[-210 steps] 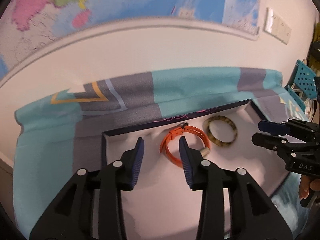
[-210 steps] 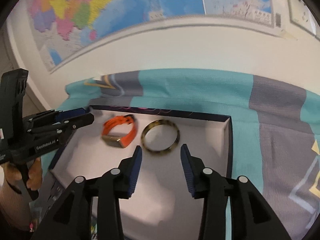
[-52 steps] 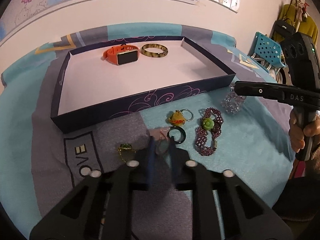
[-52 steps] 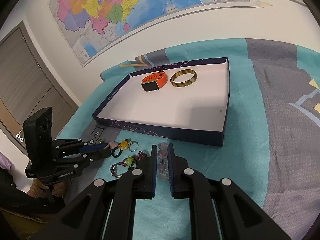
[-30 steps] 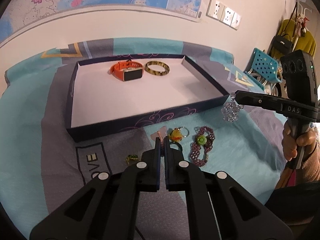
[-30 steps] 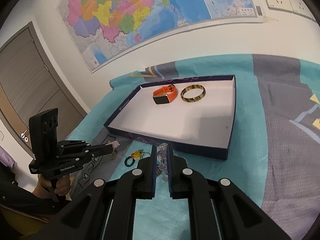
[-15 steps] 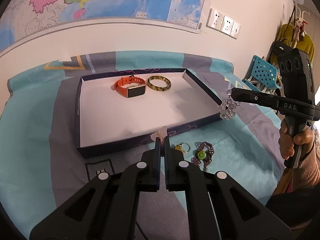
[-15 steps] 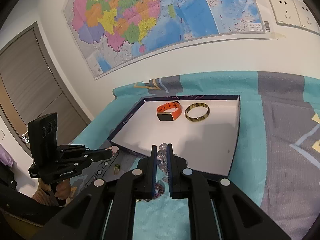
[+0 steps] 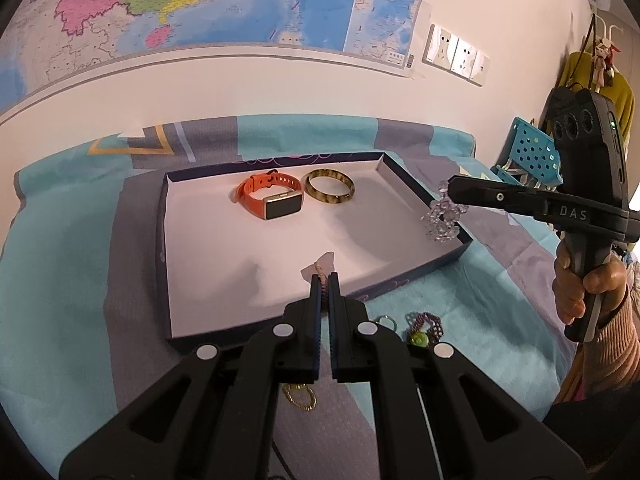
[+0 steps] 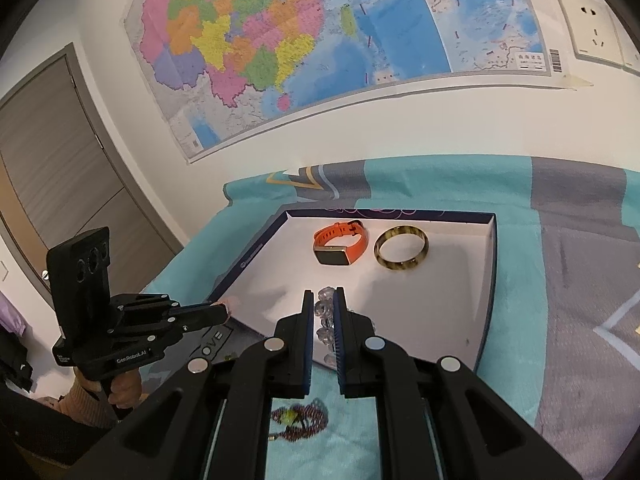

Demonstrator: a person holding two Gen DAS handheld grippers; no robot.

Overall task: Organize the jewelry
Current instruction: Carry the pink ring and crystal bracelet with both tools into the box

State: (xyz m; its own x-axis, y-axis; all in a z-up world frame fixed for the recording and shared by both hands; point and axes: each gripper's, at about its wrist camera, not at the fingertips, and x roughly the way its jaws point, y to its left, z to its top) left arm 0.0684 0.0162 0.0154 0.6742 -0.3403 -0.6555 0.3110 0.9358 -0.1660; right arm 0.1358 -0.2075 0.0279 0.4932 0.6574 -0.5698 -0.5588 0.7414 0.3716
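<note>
Left gripper point(image 9: 324, 277): your jaws are pressed together on a small pale-pink piece point(image 9: 325, 260), which pokes out past the tips above the near part of the tray floor.
Right gripper point(image 10: 321, 300): your jaws are clamped on a clear crystal bead bracelet point(image 10: 323, 316), the beads stacked between the pads.
Same bracelet, left view: it dangles off your right gripper's tip point(image 9: 442, 216), right at the tray's right wall; your hand point(image 9: 588, 286) and a pink ribbed sleeve point(image 9: 616, 354) show only here.
Pink piece, right view: just a pinkish speck at your left gripper's tip point(image 10: 229, 307), at the tray's left wall; you cannot tell its shape from this side.
Tray point(image 9: 162, 216): navy walls, white floor, lying on the teal and grey cloth point(image 9: 60, 240).
In the tray: orange smartwatch point(image 9: 276, 202) and mottled amber bangle point(image 9: 330, 187), side by side near the far wall.
On the cloth, near side: purple beaded bracelet with a green bead point(image 10: 298, 420), plainer in the right view; a gold chain piece point(image 9: 300, 398) and a small metal ring point(image 9: 386, 322) peek out by your left gripper's body, in the left view only.
Background: wall map point(image 10: 304, 36) in both views; door point(image 10: 56, 168) only in the right.
</note>
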